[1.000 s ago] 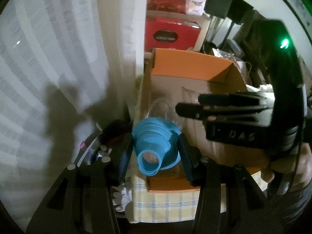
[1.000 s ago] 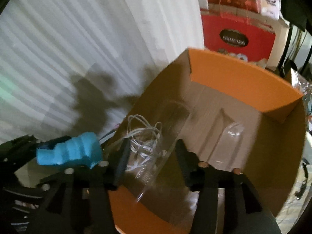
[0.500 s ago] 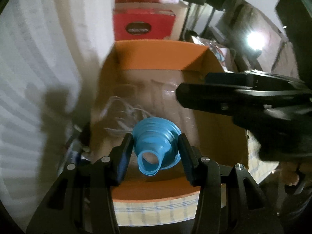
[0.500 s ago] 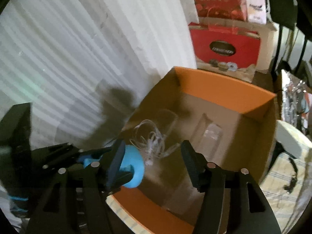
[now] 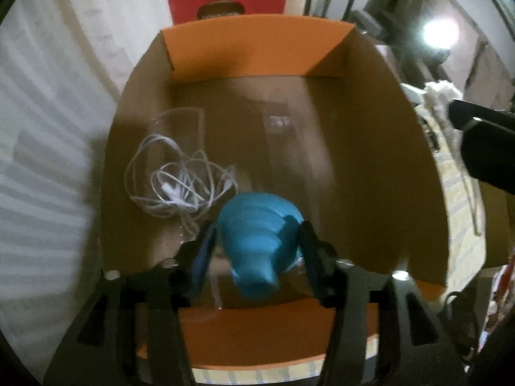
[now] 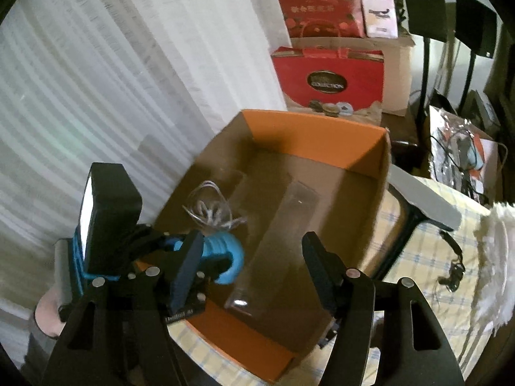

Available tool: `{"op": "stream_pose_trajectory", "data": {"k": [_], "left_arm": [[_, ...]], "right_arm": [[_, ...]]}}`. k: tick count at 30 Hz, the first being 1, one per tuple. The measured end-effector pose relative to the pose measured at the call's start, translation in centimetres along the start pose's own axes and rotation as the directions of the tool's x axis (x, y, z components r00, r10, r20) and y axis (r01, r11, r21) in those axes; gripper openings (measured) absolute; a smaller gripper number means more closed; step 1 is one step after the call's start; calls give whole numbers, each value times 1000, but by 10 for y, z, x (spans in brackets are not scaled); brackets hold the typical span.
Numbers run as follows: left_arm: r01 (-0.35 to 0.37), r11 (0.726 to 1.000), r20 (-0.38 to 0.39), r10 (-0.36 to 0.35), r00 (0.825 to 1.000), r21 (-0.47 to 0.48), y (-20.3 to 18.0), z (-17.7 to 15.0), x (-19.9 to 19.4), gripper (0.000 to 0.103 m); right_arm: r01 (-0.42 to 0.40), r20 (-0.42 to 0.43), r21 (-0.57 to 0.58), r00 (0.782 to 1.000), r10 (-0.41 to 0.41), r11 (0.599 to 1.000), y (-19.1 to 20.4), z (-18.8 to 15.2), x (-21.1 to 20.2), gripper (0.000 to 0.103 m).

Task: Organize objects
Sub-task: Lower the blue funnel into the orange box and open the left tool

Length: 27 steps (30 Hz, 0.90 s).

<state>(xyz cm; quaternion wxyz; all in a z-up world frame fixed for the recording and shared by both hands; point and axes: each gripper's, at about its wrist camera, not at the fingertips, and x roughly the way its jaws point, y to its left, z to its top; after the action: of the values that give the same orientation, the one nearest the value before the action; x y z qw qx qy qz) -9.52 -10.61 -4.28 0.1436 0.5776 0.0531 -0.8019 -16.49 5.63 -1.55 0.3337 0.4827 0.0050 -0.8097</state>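
Note:
My left gripper (image 5: 256, 241) is shut on a blue collapsible funnel (image 5: 259, 234) and holds it inside the orange cardboard box (image 5: 257, 45), above the near end. It also shows in the right wrist view (image 6: 222, 257), where the funnel (image 6: 225, 251) hangs over the box's near left corner. A tangle of white earphone cable (image 5: 177, 183) lies on the box floor left of the funnel, beside clear plastic pieces (image 5: 280, 125). My right gripper (image 6: 251, 270) is open and empty, above the box's near edge (image 6: 244, 334).
The box stands on a yellow checked cloth (image 6: 428, 257). White curtains (image 6: 96, 80) hang at the left. Red gift boxes (image 6: 328, 80) stand behind the box. A white fluffy item (image 6: 495, 257) lies at the right, and black stands (image 6: 425, 48) rise at the back.
My left gripper has moved forward and down, carrying the funnel from outside the box's near edge to inside it. My right gripper has pulled back and up, away from the box.

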Motion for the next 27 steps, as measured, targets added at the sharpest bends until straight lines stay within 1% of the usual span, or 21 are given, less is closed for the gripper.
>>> {"op": "stream_pose_trajectory", "data": {"k": [1,2,7,10,12,14,15,16,17,18,21,24,27], "left_arm": [[-12,1000,8,12,1000,1,0,0,-1,66],[-15,1000,17,15,1000,2,-1,-2,-3,68],[-2,1000,49,2,999,-1,-2,1,-16,70],[16,1000,72,-16,997,-2,-4,2,-25,71],[37,999,93,-36,995,-3,-7,1,-33,79],[54,999,112,-53,992,-7,-10,2,-37,93],[73,997,130,-71,989,-10,-12,1,-41,94],[84,996,138,-82,987,-11,-13,2,-42,95],[105,994,152,-107,983,18,-15,2,-44,95],[119,993,159,-120,980,17,-18,2,-46,95],[145,989,171,-148,974,28,-29,3,-51,96],[160,986,176,-167,970,50,-43,2,-54,98],[170,983,181,-180,967,67,-59,3,-53,98]], "right_arm": [[6,2,1,1000,-6,1000,-2,-3,-2,66],[8,4,2,1000,-8,1000,-4,-5,-3,66],[9,25,20,1000,-10,1000,-16,-16,-15,67],[28,42,23,999,-28,999,-22,-24,-24,68],[53,55,23,997,-54,998,-28,-30,-33,70],[81,71,26,994,-83,996,-35,-37,-42,73],[100,80,29,992,-102,995,-38,-40,-48,76],[118,89,33,989,-120,992,-42,-44,-53,77],[138,98,38,985,-142,990,-47,-47,-58,80],[166,110,46,979,-170,985,-54,-52,-65,82],[240,123,72,961,-247,968,-71,-65,-78,83],[297,120,106,944,-308,949,-92,-78,-90,83],[313,110,144,938,-329,939,-113,-92,-101,83]]}}
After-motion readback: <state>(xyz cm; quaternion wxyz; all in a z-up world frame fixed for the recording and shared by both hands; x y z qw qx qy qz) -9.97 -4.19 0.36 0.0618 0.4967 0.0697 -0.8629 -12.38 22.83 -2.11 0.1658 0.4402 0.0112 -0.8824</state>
